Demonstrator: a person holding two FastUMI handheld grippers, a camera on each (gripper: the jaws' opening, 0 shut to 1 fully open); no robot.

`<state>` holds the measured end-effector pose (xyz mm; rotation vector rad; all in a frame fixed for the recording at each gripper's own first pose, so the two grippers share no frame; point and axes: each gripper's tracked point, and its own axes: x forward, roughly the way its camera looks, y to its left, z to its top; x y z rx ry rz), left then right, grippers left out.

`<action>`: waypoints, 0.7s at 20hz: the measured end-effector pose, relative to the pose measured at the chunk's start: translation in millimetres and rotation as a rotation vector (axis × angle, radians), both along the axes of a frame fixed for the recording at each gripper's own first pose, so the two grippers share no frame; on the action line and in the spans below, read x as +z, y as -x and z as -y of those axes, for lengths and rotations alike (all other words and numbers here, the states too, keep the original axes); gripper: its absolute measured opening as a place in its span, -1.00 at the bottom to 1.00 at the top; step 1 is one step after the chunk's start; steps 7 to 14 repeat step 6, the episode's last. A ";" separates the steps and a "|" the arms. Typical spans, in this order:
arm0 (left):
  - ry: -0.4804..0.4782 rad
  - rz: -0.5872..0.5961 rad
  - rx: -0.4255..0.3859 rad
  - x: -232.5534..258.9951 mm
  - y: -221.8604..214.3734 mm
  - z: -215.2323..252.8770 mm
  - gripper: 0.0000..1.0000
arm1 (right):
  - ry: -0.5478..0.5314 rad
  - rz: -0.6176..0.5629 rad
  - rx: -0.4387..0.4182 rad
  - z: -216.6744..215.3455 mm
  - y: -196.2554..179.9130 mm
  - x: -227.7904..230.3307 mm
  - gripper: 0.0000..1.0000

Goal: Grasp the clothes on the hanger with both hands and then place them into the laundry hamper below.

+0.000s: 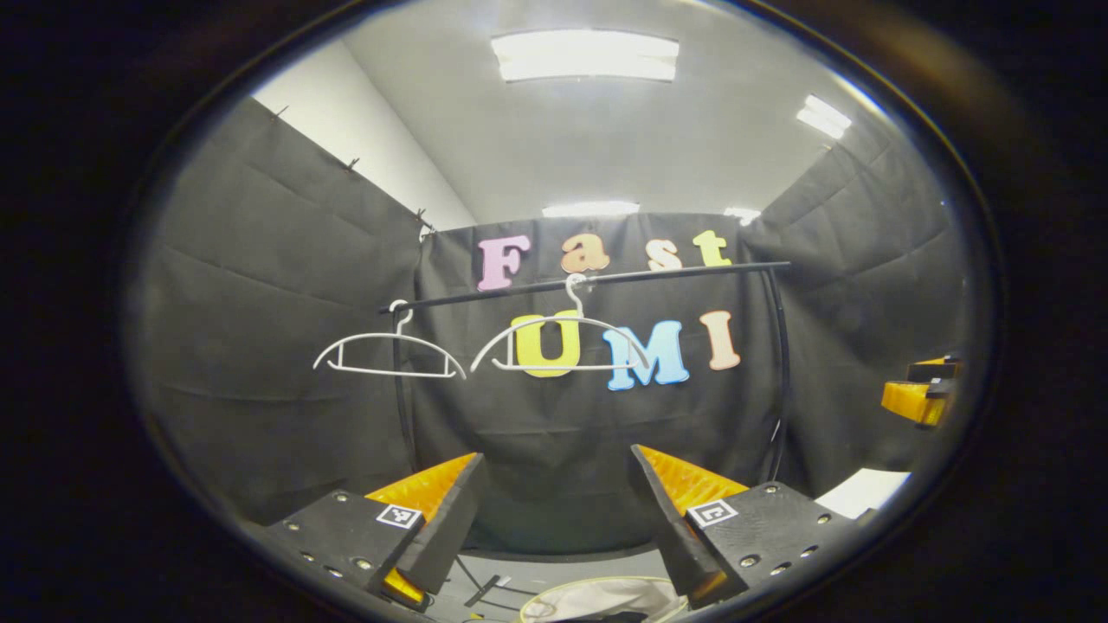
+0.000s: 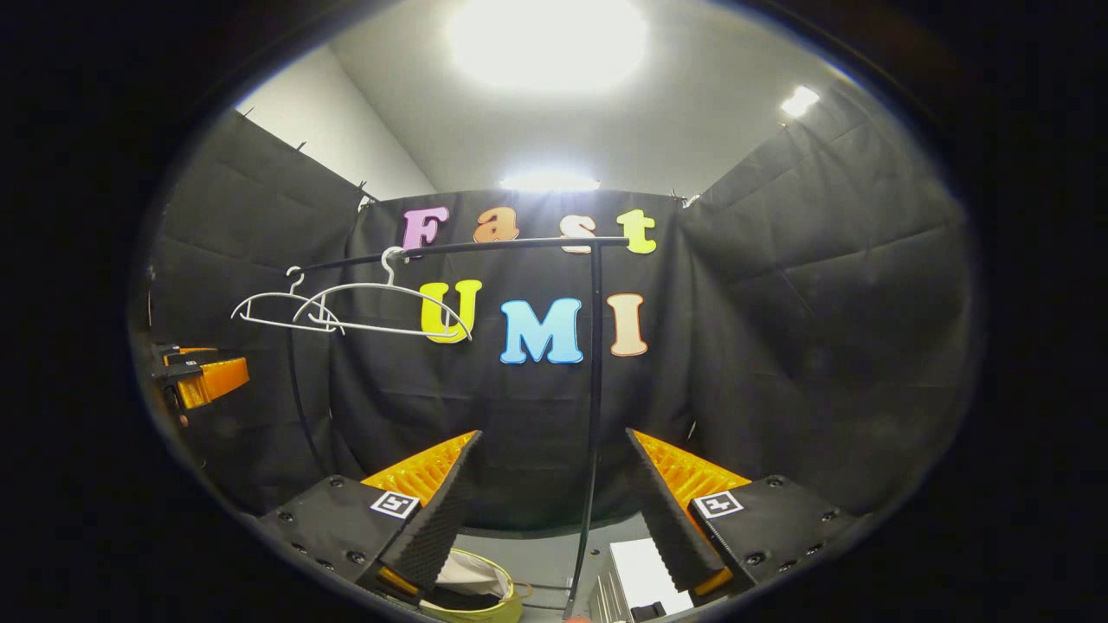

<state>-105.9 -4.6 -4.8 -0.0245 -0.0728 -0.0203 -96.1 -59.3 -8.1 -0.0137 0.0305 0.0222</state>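
Two bare white hangers (image 1: 389, 356) (image 1: 561, 344) hang on the black rail (image 1: 606, 279), with no clothes on them. My left gripper (image 1: 556, 467) is open, its fingers wide apart and nothing between them. Below it, the hamper (image 1: 597, 599) shows a pale rim and light fabric inside. In the right gripper view the same hangers (image 2: 277, 310) (image 2: 389, 307) hang at upper left on the rail (image 2: 485, 246). My right gripper (image 2: 551, 446) is open and holds nothing. The yellow-rimmed hamper (image 2: 474, 588) sits low between its fingers, with light cloth in it.
The rack's black upright post (image 2: 594, 415) stands just ahead of the right gripper. A white box (image 2: 645, 567) lies on the floor beside it. The other gripper (image 1: 922, 394) shows at the far right of the left gripper view, and likewise the other gripper (image 2: 197, 376) at the far left of the right gripper view.
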 end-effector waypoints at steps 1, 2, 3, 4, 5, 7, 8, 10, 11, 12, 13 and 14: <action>0.001 -0.001 -0.002 -0.5 0.0 0.3 0.92 | -0.003 0.003 -0.001 -0.7 -0.8 2.2 0.98; 0.000 -0.002 0.000 -0.9 -0.5 0.0 0.92 | -0.005 0.009 -0.003 -0.9 -1.2 4.1 0.98; 0.000 -0.002 0.000 -1.1 -0.8 -0.4 0.92 | -0.006 0.013 -0.004 -1.8 -1.7 5.6 0.94; 0.000 -0.002 0.001 -1.1 -0.2 -0.3 0.92 | -0.008 0.014 -0.006 -1.4 -2.6 6.1 0.98; -0.001 0.000 0.002 -0.7 -1.3 -0.5 0.92 | -0.011 0.015 -0.007 -1.8 -3.6 7.5 0.99; -0.003 0.001 0.002 -0.3 -2.2 -0.1 0.92 | -0.015 0.015 -0.007 -2.5 -3.8 7.7 0.99; -0.003 0.001 0.002 -0.3 -2.2 -0.1 0.92 | -0.015 0.015 -0.007 -2.5 -3.8 7.7 0.99; -0.003 0.001 0.002 -0.3 -2.2 -0.1 0.92 | -0.015 0.015 -0.007 -2.5 -3.8 7.7 0.99; -0.003 0.001 0.002 -0.3 -2.2 -0.1 0.92 | -0.015 0.015 -0.007 -2.5 -3.8 7.7 0.99; -0.003 0.001 0.002 -0.3 -2.2 -0.1 0.92 | -0.015 0.015 -0.007 -2.5 -3.8 7.7 0.99; -0.003 0.001 0.002 -0.3 -2.2 -0.1 0.92 | -0.015 0.015 -0.007 -2.5 -3.8 7.7 0.99; -0.003 0.001 0.002 -0.3 -2.2 -0.1 0.92 | -0.015 0.015 -0.007 -2.5 -3.8 7.7 0.99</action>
